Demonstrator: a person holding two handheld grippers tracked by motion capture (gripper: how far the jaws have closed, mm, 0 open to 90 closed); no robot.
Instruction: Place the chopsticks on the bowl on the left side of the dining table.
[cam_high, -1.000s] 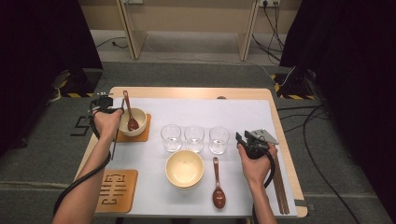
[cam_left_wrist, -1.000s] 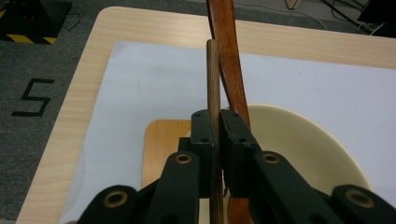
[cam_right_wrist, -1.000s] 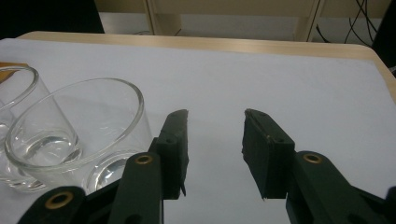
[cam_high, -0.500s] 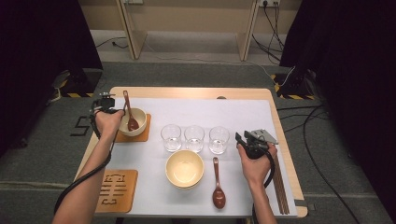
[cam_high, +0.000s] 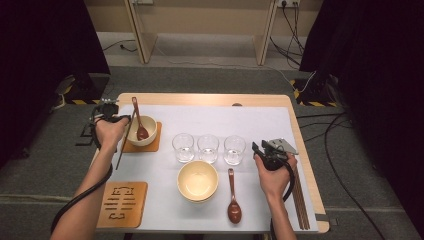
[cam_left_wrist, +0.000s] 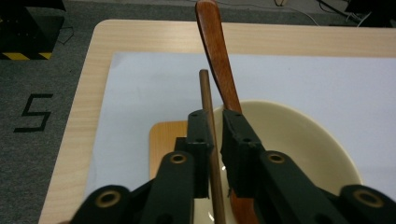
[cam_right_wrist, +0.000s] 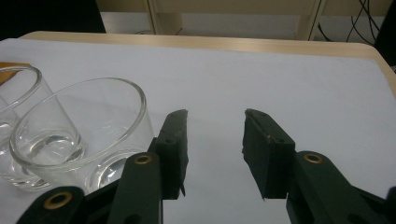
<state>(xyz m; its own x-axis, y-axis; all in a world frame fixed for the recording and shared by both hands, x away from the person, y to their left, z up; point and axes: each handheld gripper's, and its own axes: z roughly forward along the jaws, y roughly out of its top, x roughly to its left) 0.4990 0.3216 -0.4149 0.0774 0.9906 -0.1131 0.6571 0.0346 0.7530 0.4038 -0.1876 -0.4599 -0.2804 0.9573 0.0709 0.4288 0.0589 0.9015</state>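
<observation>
My left gripper (cam_high: 120, 119) (cam_left_wrist: 217, 135) is at the table's left side, next to a cream bowl (cam_high: 151, 125) (cam_left_wrist: 299, 140) on an orange coaster (cam_high: 150, 146) (cam_left_wrist: 166, 135). Its jaws have just been closing and are shut on a thin brown chopstick (cam_high: 120, 155) (cam_left_wrist: 204, 93) that runs lengthwise between them. A wooden spoon (cam_high: 140, 125) (cam_left_wrist: 217, 56) leans in that bowl. My right gripper (cam_high: 260, 150) (cam_right_wrist: 215, 135) rests open at the right, with nothing between its jaws, beside the rightmost glass (cam_high: 234, 149) (cam_right_wrist: 79, 135).
Three glasses stand in a row mid-table. In front of them are a larger cream bowl (cam_high: 198, 180) and a second wooden spoon (cam_high: 233, 197). A patterned coaster (cam_high: 122, 202) lies at the front left. More chopsticks (cam_high: 300, 200) lie along the right edge.
</observation>
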